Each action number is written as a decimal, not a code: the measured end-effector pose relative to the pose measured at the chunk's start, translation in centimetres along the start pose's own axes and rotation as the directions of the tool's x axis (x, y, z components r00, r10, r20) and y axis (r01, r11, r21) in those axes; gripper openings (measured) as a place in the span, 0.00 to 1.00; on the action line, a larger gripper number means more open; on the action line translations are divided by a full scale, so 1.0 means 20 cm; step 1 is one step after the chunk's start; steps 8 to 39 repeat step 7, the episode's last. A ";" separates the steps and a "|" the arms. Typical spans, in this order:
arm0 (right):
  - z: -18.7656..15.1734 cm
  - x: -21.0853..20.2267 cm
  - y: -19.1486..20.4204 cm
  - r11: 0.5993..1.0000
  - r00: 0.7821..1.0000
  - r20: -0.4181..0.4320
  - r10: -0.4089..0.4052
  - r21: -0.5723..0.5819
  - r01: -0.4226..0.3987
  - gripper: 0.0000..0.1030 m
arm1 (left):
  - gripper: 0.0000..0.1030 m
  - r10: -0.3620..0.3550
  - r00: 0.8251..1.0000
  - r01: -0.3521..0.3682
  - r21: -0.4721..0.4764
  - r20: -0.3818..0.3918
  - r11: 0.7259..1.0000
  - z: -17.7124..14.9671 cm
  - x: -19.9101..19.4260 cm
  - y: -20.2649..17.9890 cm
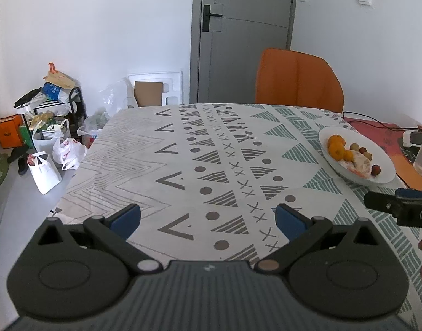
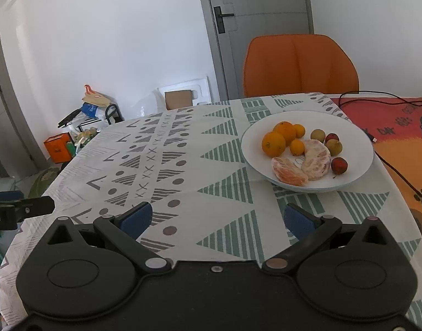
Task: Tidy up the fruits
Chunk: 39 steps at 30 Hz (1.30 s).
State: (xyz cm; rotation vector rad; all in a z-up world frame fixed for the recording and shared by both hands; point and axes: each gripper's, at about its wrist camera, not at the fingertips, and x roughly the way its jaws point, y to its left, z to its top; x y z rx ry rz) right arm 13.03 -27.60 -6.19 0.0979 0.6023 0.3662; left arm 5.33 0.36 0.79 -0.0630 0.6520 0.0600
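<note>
The plate (image 2: 357, 149) of fruit lies ahead and right of the empty, wide-open right gripper (image 2: 216, 218), nearer it than the equally wide left gripper (image 1: 208, 220)

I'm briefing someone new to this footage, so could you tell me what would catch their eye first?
Most likely the white plate of fruit on the patterned tablecloth: oranges, peeled citrus pieces and small red fruits. Behind it stands a bright orange chair before a grey door. Both claws, left and right, are open and empty over the cloth.
</note>
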 end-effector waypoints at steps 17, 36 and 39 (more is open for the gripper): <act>0.01 0.04 -0.05 0.999 0.999 0.010 -0.041 0.030 0.040 1.00 | 1.00 -0.025 1.000 0.025 0.001 0.001 1.000 0.02 0.03 -0.01; 0.01 0.04 -0.05 0.999 0.999 0.010 -0.041 0.030 0.040 1.00 | 1.00 -0.025 1.000 0.025 0.001 0.001 1.000 0.02 0.03 -0.01; 0.01 0.04 -0.05 0.999 0.999 0.010 -0.041 0.030 0.040 1.00 | 1.00 -0.025 1.000 0.025 0.001 0.001 1.000 0.02 0.03 -0.01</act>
